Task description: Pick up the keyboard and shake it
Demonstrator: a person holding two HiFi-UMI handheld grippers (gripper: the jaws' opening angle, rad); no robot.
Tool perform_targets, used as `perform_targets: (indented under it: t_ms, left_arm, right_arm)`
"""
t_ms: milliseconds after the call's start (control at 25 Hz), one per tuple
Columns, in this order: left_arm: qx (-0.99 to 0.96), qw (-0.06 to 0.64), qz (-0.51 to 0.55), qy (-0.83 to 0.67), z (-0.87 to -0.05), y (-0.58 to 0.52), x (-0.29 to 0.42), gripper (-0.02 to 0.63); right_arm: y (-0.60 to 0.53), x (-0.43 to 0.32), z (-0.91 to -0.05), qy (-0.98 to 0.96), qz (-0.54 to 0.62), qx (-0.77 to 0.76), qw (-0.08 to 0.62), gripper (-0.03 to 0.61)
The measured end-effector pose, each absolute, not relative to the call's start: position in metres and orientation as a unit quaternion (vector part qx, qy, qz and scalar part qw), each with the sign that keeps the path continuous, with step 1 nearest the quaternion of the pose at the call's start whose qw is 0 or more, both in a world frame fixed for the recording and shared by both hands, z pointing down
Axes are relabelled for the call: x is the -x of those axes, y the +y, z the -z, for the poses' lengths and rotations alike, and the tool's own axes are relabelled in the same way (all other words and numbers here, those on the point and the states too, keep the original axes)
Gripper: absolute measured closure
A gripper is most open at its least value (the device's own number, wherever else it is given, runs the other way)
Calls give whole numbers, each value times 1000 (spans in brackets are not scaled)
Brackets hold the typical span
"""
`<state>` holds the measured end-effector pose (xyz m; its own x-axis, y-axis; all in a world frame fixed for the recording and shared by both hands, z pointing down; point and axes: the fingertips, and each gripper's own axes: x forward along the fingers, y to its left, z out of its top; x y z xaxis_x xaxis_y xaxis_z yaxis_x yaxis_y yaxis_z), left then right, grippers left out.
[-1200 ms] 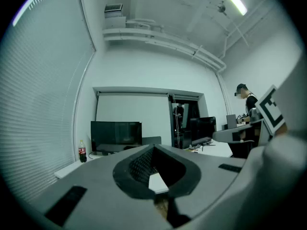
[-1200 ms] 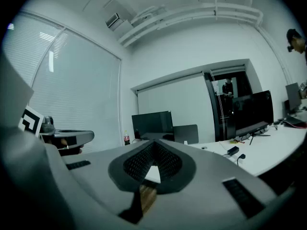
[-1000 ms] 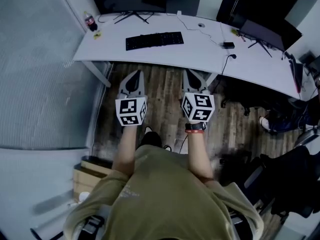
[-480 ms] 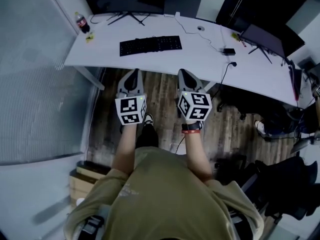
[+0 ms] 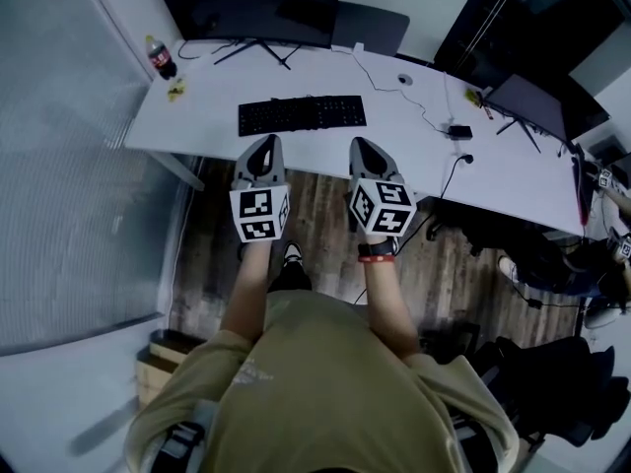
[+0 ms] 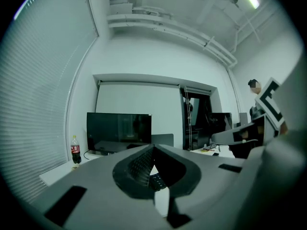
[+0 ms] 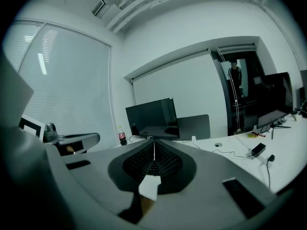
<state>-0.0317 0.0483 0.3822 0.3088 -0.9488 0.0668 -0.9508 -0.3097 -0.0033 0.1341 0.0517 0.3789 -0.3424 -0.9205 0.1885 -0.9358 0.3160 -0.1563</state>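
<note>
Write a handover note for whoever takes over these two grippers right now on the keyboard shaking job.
Left gripper: shut, empty, held in the air at the near edge of the white desk.
Right gripper: shut, empty, level with the left one.
Keyboard: flat on the desk in front of the monitor, just ahead of both grippers, untouched.
Done: nothing on the keyboard yet.
Left: open the jaws, grip the keyboard, probably one end each, lift it and shake it.
</note>
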Motion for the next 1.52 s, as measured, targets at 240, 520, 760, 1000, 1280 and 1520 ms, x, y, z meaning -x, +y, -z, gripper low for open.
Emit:
perform_targets:
  t_ms: [240,520,760,1000,1280,1520]
  left_arm:
    - [-797,51,-67,-598,-400,2,48,595]
    - [-800,71,-66,-592,-410,-47,59,594]
    - [-807,71,-56,-583,-406,-85,77,594]
    - [-813,73,-58,-574,-418,-116,92,594]
    - [-817,88,-61,-566,-434,-133,104,594]
    - [-799,100,-84,-587,-453,-145,118,594]
  right_arm:
    - [17,-119,-379,-811,-117,-570,49,555]
    - [-36,-108,-388,-807,-132,-571,68,555]
    - [-78,-82,-395,-807,-134,-569,81,555]
    - [-112,-59,-408,-809,-138,-565,87,555]
    - [-133,-37,-421,-813,-143,-556,101,555]
    - [-143,-32,-442,-814,-161,-547,113,554]
